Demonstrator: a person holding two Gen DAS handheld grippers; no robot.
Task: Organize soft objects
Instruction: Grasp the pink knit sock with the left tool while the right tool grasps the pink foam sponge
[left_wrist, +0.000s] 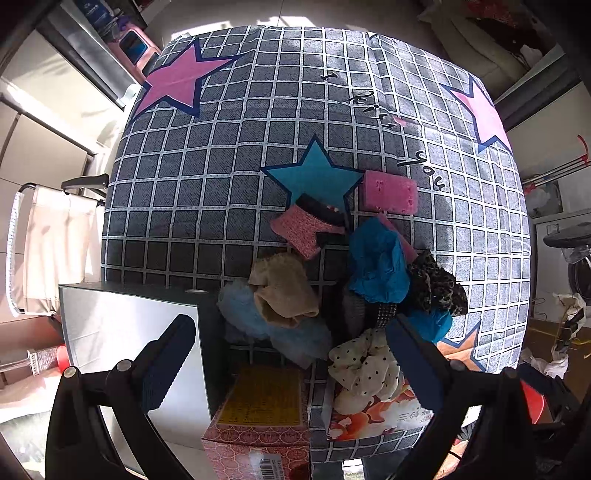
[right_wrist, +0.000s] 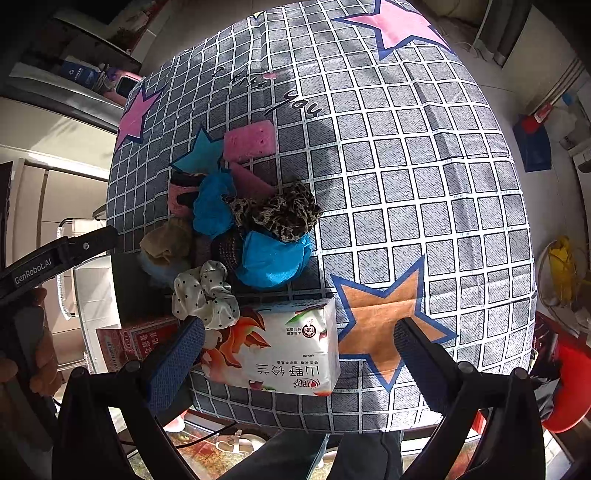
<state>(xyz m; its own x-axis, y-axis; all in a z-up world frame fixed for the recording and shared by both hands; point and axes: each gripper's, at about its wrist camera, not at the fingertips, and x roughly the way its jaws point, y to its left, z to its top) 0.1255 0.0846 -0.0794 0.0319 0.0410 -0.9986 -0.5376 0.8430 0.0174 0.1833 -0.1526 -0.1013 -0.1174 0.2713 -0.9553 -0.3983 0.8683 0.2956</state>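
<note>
We saw hard sunlight falling across a checked, star-printed cloth (left_wrist: 229, 155), a pale folding chair (left_wrist: 55, 251) at left, and a red stool (right_wrist: 569, 387) on the floor.

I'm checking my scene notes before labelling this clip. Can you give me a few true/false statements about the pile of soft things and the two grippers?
1. The polka-dot scrunchie rests against the top edge of the tissue pack. True.
2. The right gripper is shut on the tissue pack. False: its fingers stand wide apart, holding nothing.
3. The pink sponge lies at the far side of the pile, beside the blue star. True.
4. The leopard-print scrunchie lies inside the open box. False: it sits on the pile on the checked cloth.
5. The left gripper is open. True.
</note>
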